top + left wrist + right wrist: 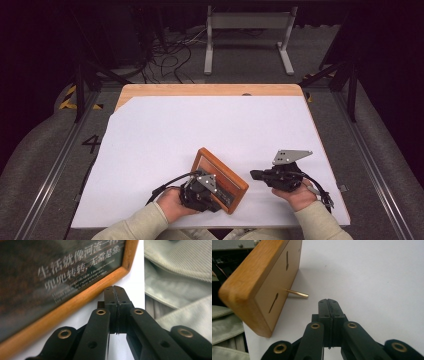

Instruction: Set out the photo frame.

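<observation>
A wooden picture frame (235,181) stands tilted on the white sheet near the table's front edge. Its glass front (62,282) carries pale Chinese lettering on a dark ground. Its plain back (279,282) has keyhole slots, and a thin brass peg (298,293) props it up. My left gripper (216,201) is shut with nothing in it, its tips (115,288) just off the frame's lower front rail near a corner. My right gripper (253,175) lies to the frame's right, shut and empty, its tips (328,301) pointing at the frame's back, a short way from the peg.
The white sheet (200,125) covers most of the wooden table (210,90). A person's light sleeves (180,277) come in at the near edge. Cables (170,55) and a white stand (247,37) are on the floor beyond the table.
</observation>
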### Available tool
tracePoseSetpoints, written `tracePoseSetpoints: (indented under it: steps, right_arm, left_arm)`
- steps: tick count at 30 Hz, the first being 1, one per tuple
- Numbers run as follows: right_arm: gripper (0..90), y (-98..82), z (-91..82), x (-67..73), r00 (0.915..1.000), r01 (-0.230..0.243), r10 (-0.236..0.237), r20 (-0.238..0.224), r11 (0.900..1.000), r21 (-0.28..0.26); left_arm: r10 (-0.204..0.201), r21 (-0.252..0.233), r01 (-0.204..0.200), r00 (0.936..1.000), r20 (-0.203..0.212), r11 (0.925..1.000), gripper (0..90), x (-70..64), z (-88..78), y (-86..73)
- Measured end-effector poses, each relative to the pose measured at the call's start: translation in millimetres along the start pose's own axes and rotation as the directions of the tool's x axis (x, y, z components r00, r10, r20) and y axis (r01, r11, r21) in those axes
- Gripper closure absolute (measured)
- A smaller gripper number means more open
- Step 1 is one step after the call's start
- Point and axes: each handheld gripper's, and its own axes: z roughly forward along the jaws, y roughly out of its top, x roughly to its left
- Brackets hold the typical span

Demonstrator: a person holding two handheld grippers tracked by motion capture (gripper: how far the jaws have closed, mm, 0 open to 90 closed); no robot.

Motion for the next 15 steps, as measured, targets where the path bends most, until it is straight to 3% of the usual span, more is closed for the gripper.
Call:
tracePoseSetpoints:
  steps: [5, 8, 15]
  right_arm:
    - [90.0, -6.9, -0.8, 5.8, 0.9999, 0.011, -0.011, -0.003, 1.000, 0.021]
    - [90.0, -12.7, -2.2, 9.5, 0.9999, 0.015, -0.015, -0.005, 0.999, 0.040]
    - [90.0, -20.3, -2.2, 16.8, 0.9993, 0.029, -0.027, -0.027, 0.996, 0.082]
  left_arm:
    - [0.010, -0.017, -0.011, 0.9988, -0.047, 0.9998, 89.7, -3.8, 5.2, 7.6]
    - [-0.009, -0.055, 0.005, 0.9972, -0.074, 0.9985, 89.7, -4.9, 4.9, 13.5]
    - [-0.008, -0.063, 0.004, 0.9975, -0.070, 0.9980, 89.6, -8.4, 0.0, 11.2]
